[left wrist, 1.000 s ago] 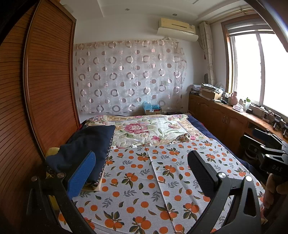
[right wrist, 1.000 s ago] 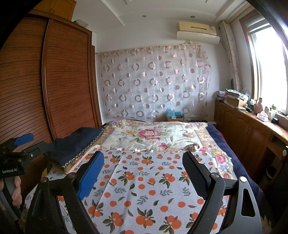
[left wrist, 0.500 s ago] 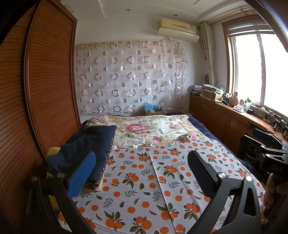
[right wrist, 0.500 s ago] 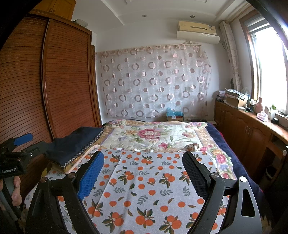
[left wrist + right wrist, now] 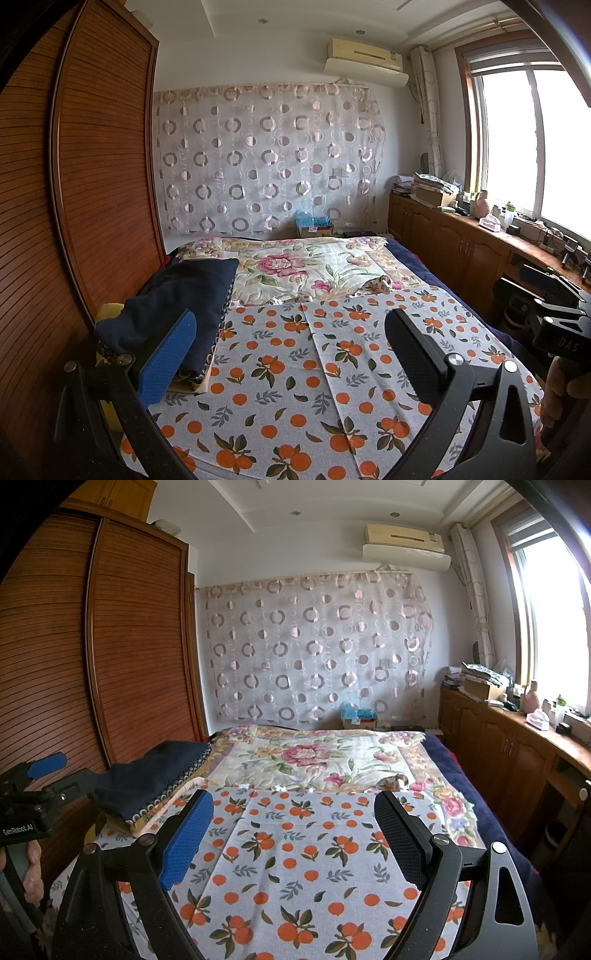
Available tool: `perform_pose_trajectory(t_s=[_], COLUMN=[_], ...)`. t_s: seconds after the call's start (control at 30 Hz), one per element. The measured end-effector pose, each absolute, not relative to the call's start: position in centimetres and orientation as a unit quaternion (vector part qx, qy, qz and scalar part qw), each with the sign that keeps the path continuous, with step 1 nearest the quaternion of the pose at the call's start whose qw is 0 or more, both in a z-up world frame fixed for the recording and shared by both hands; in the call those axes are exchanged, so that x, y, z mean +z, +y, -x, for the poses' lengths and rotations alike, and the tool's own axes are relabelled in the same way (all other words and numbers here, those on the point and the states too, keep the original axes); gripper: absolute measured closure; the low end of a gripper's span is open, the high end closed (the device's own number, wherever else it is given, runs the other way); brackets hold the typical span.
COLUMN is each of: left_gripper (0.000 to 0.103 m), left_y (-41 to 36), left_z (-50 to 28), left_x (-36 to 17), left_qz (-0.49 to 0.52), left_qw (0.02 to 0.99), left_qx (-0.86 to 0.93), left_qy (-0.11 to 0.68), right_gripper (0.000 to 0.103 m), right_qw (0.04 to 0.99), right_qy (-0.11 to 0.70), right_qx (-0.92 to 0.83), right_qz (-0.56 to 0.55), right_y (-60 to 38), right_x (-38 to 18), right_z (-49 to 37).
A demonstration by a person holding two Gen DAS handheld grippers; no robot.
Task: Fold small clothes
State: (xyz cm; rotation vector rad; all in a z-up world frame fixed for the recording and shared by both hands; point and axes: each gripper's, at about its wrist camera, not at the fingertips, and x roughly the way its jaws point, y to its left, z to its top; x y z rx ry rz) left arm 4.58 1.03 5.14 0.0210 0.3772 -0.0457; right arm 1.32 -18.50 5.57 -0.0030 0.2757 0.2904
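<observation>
A cloth printed with oranges (image 5: 295,369) (image 5: 295,849) lies spread flat over the near part of the bed. At the bed's left edge rests a stack of folded clothes with a dark navy garment (image 5: 184,291) (image 5: 155,775) on top. My left gripper (image 5: 290,321) hovers open above the orange cloth, nothing between its fingers. My right gripper (image 5: 293,799) is also open and empty over the same cloth. Each wrist view catches the other gripper in a hand at its edge: the right one (image 5: 554,325), the left one (image 5: 33,805). A small crumpled floral piece (image 5: 376,286) sits past the cloth's far edge.
A floral quilt (image 5: 295,266) covers the far half of the bed. A tall slatted wardrobe (image 5: 92,184) stands close along the left side. Low wooden cabinets (image 5: 461,251) with clutter under the window run along the right. A cardboard box (image 5: 314,227) sits at the bed's head.
</observation>
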Motion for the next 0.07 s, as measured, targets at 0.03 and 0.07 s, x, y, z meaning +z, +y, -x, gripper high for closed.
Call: perform_pose_trajectory(t_s=[0.03, 0.07], left_gripper=[0.001, 0.001], left_y=[1.06, 1.04], left_z=[-4.58, -4.58], left_x=[5.1, 5.13], left_qz=[-0.011, -0.011], left_qw=[0.982, 0.982], left_qx=[-0.023, -0.022], left_qy=[0.188, 0.188], right_gripper=[0.013, 0.013], right_qw=[0.98, 0.98], right_qy=[0.137, 0.136], right_qx=[0.144, 0.145], right_qz=[0.001, 0.002], right_y=[-18.56, -18.53], right_x=[5.68, 5.57], right_z=[-1.37, -1.31])
